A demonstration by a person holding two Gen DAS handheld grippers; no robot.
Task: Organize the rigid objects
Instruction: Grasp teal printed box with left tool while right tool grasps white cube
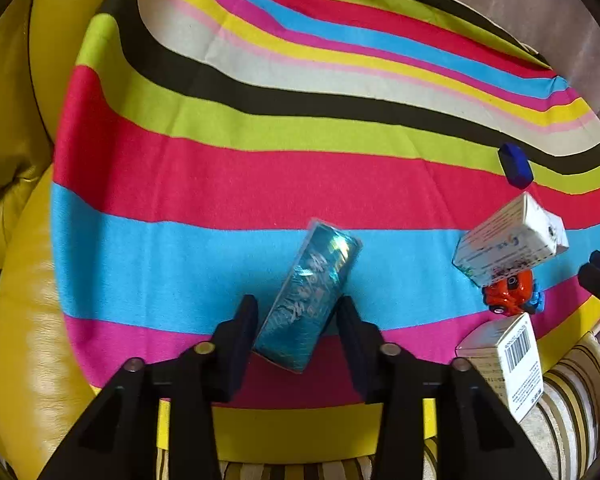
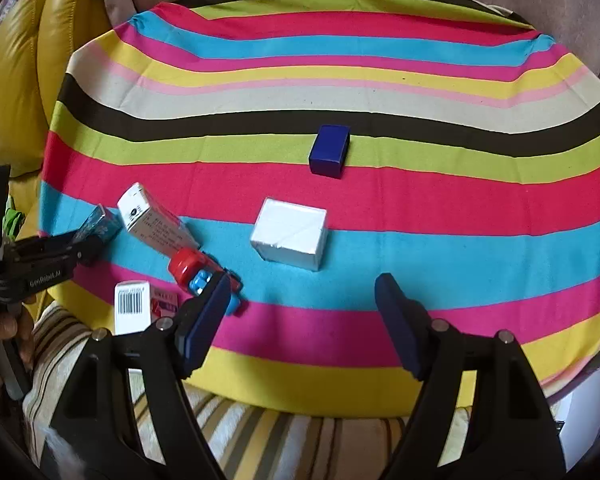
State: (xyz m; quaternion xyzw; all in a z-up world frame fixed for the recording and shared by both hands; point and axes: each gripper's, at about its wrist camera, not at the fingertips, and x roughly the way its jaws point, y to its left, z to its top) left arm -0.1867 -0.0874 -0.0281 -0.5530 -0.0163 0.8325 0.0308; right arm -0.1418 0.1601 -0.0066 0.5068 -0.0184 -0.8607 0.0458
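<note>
A shiny teal box (image 1: pixel 310 294) sits tilted between the fingers of my left gripper (image 1: pixel 298 320), which is shut on it; it also shows at the left of the right wrist view (image 2: pixel 100 226). My right gripper (image 2: pixel 300 312) is open and empty, low over the striped cloth (image 2: pixel 420 208). A white box (image 2: pixel 290 233) lies just ahead of it. A dark blue box (image 2: pixel 329 151) lies farther back. A red and blue toy car (image 2: pixel 204 276) sits by my right gripper's left finger.
A white medicine box (image 2: pixel 156 220) leans over the toy car. A barcode box (image 2: pixel 131 306) stands at the cloth's near left edge. A yellow leather cushion (image 1: pixel 16 160) is to the left, a striped cushion (image 2: pixel 280 440) in front.
</note>
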